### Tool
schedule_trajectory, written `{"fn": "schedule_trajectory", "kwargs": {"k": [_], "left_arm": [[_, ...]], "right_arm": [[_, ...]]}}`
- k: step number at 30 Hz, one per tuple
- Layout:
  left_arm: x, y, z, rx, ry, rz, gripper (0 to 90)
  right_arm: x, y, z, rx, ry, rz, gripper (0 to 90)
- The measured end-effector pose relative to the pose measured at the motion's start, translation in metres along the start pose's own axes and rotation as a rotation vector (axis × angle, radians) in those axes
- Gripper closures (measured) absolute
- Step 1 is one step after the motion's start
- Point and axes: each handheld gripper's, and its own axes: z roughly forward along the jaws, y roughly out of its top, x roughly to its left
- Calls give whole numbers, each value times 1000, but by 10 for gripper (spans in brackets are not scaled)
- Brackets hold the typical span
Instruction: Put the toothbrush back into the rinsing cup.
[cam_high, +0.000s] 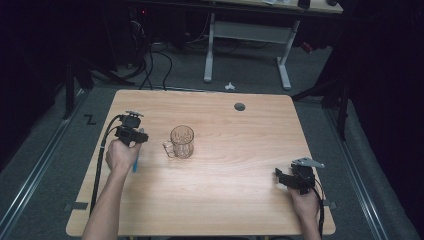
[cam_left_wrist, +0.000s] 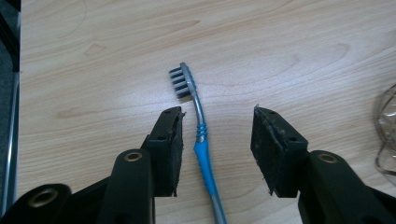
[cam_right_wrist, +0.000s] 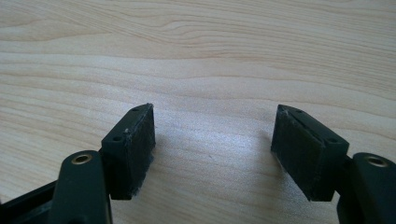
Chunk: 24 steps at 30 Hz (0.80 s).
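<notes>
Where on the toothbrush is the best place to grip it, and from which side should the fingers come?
Grip the toothbrush on its blue handle just below the ribbed neck, coming from straight above. It lies flat on the table, so only its two long sides are free; the left gripper already straddles them, open.

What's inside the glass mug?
The glass mug looks empty; the table shows through its clear wall. The toothbrush is not in it: it lies flat on the table between the left gripper's open jaws. The mug's bottom is too small to check.
</notes>
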Motion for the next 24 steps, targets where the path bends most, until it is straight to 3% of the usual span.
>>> {"fn": "schedule_trajectory", "kwargs": {"k": [9,24], "left_arm": [[3,-2,24,89,-14,-1,575],[8,-3,40,137,-18,-20,656]], "right_arm": [[0,0,0,0,-1,-2,305],[0,0,0,1,-2,-3,305]]}}
